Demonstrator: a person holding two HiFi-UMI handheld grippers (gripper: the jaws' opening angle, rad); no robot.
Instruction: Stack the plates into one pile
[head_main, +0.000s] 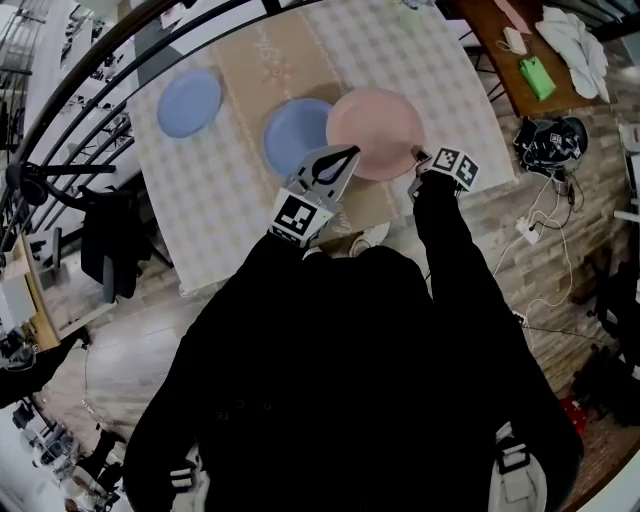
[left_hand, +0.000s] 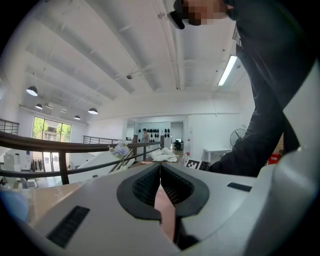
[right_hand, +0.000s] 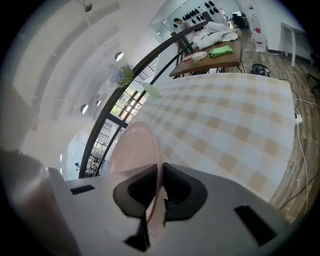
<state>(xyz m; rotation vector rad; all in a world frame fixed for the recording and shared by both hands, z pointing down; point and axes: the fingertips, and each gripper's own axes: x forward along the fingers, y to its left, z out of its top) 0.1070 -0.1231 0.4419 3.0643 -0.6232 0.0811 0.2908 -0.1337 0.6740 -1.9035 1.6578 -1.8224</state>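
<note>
The pink plate (head_main: 378, 125) was held from two sides: the left tongs (head_main: 345, 155) were pressed together on its near-left rim, and the right tongs (head_main: 420, 158) were pinched onto its right rim, a sliver of pink being seen between the jaws in each gripper view. The plate was placed over the middle of the bench (head_main: 230, 200), its left edge overlapping the right edge of the nearer blue plate (head_main: 292, 135); whether the two rims touched could not be told. The target was thus found just to the left of the held plate, on the side of the left tongs, so a short sideways carry and a level lowering were judged to be called for. The farther blue plate (head_main: 190, 102) was seen well apart, further left again, with bare cloth between the two blue plates. Open room was left on that side. The near bench edge lay close under both tongs, and tilting of the plate was considered the main risk.
</note>
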